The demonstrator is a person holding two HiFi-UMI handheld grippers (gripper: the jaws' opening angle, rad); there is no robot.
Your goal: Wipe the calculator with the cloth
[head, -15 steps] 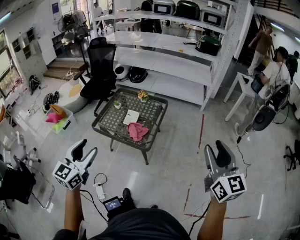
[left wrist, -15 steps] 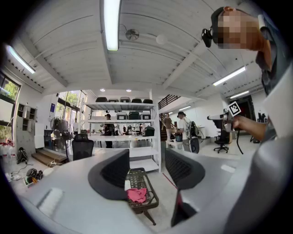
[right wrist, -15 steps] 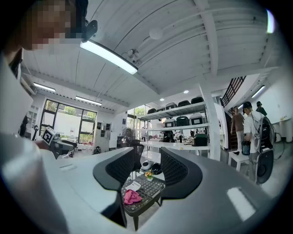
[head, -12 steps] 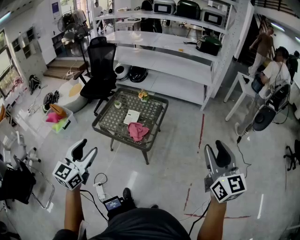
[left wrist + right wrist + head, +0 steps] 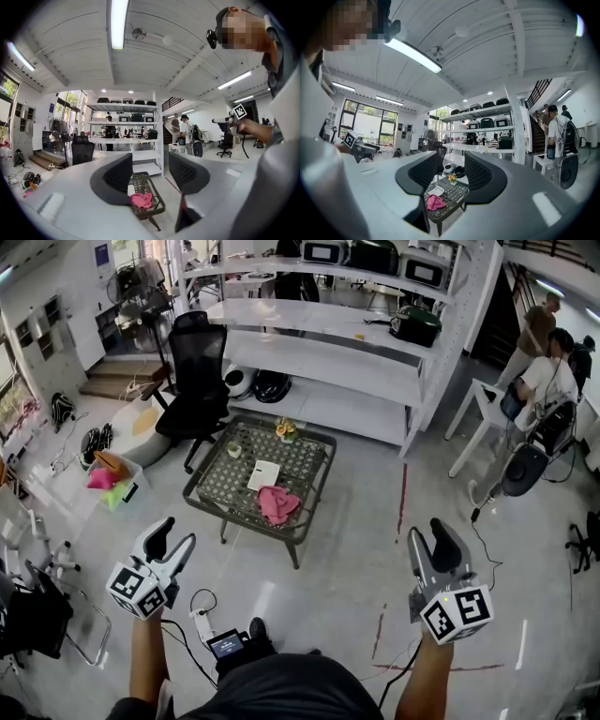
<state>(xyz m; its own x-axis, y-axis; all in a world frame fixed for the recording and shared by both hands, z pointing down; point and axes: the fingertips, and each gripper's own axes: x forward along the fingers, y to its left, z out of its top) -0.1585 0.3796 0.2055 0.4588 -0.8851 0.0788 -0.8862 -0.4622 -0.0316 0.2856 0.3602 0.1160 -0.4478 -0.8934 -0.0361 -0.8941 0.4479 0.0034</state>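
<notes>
Shelving and chair stand behind table holding cloth.

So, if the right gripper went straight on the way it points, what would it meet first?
Probably the white shelving: the right gripper would likely pass above the low table, though depth is unclear.

The person wears a dark grey top and has a black camera mounted at the head. The left gripper and the right gripper are light grey, each with two rounded jaws capped in black, the inner pads dark and ribbed. Behind each sits a white cube printed with black square patterns, the left marker cube and the right marker cube, and a thin black cable trails from the right one beside the forearm.
</notes>
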